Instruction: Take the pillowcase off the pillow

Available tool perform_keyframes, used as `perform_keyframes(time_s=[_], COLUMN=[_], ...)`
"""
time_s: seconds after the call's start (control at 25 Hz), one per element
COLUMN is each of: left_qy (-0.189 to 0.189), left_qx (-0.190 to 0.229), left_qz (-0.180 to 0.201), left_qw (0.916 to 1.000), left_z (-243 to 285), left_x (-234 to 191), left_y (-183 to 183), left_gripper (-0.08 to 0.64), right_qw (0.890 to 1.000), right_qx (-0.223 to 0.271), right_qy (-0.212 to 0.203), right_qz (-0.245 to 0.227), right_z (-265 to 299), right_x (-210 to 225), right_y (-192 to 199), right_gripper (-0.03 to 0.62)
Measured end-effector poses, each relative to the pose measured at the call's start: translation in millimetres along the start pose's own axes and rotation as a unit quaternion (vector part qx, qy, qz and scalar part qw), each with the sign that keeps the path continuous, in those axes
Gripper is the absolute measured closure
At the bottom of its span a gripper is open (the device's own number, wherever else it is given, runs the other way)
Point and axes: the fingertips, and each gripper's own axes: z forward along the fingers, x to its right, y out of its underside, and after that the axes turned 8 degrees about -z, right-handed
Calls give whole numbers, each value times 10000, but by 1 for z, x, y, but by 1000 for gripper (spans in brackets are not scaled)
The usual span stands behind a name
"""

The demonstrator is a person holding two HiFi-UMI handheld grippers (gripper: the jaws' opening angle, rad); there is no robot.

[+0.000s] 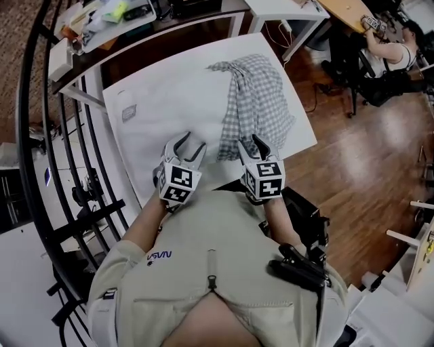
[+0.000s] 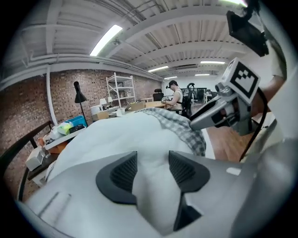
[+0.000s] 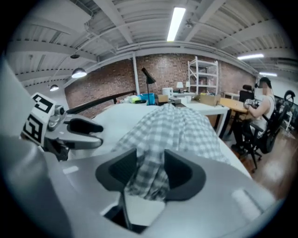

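Observation:
A white pillow (image 1: 169, 101) lies bare across a white table (image 1: 306, 137). The grey-and-white checked pillowcase (image 1: 258, 101) is heaped over the pillow's right part, its near end trailing toward me. My left gripper (image 1: 188, 144) hovers at the pillow's near edge, open, with only white pillow (image 2: 121, 139) showing between its fingers (image 2: 152, 169). My right gripper (image 1: 252, 144) is beside it at the pillowcase's near end. It is open, and checked cloth (image 3: 172, 125) lies loosely between its pads (image 3: 150, 169). Each gripper sees the other: the right gripper (image 2: 205, 118), the left gripper (image 3: 91, 135).
A black metal railing (image 1: 61, 169) runs along the left. A cluttered desk (image 1: 115, 20) stands behind the table. A person (image 1: 390, 51) sits at a desk at the far right. Wooden floor (image 1: 366, 176) is to the right. A black lamp (image 2: 79, 95) stands at the back.

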Motion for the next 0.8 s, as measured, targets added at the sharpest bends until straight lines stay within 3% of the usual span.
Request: perform_keyframes(time_s=[0.08,0.16,0.2,0.24,0.28,0.44,0.56,0.68,0.8], left_qy=[-131,-282,-332,-360,-375,-452,-337,-242,-196], left_qx=[-120,-121,-50,55,179,766,1029,944,598], left_qz=[250,462,514,523,489,138,-286,-486,-812], left_qw=[9995,9985,9981,9980,9979,9959,9937,9941,9947], left_z=[9,9,6,1,-6,-40,-53,-46,-30], left_x=[-3,-6,-6,-7,-9,-40,-60,-59,-54], left_y=[10,10,4,-4,-15,-73,-95,-83,-45], left_gripper=[341,438,511,544,546,547,546,548,548], right_qw=[9998,9982,9956,9921,9888,9793,9732,9672,9722], right_qx=[-171,-226,-252,-263,-246,-61,-26,-202,-573], right_qy=[-17,199,370,545,719,1496,1841,1983,1783], right_qz=[-89,-522,-826,-1095,-1287,-1366,-1375,-1576,-1405], right_z=[9,19,21,20,16,-13,-27,-26,-12], right_x=[-17,-24,-23,-19,-12,46,85,102,99], right_y=[19,25,24,21,17,3,1,9,40], right_gripper=[399,419,470,537,553,565,563,563,565])
